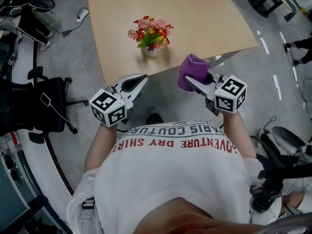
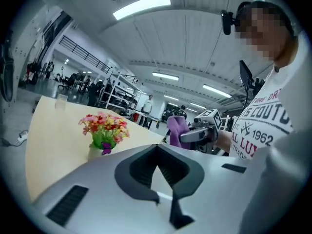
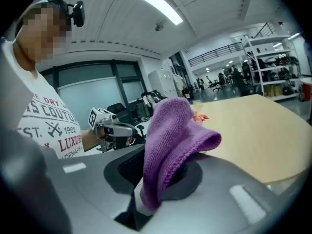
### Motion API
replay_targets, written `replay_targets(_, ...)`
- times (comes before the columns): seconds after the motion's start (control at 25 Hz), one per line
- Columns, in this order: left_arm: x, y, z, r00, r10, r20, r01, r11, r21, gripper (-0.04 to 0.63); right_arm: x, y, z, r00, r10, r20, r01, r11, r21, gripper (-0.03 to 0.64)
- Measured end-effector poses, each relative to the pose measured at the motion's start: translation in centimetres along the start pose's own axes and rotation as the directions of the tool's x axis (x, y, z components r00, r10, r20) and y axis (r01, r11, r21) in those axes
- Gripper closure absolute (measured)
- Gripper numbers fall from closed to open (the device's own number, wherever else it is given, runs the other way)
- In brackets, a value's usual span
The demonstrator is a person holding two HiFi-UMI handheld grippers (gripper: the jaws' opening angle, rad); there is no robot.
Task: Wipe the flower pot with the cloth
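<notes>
The smooth, pale wooden table (image 1: 204, 18) bears the task's thing close to its near edge: a small whitish flower pot (image 1: 154, 52) of bright blooms, standing clear on all sides, so easy to reach for wiping. The left gripper (image 1: 142, 78), of hard grey plastic, hovers near-left of the pot with its jaws pressed together and empty, probably to steady the pot. The right gripper (image 1: 190, 82) pinches a soft, nubbly purple cloth (image 1: 192, 68), bunched over its tips and ready to rub.
</notes>
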State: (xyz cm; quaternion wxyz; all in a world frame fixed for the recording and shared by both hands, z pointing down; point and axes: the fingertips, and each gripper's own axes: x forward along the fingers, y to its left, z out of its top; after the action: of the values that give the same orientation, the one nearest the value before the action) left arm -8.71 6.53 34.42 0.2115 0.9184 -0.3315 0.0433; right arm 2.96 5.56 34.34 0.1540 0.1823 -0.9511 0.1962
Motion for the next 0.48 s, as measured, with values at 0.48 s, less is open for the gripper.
replay_targets(0.48, -2.9, -27.3, -7.8, 0.993, 0.107, 0.041, -0.110, 0.990, 0.089, 0.594, -19.1, 17.5, -13.0, 0.998, 0.050, 0.046, -0.046, 0.995, -0.087, 0.574)
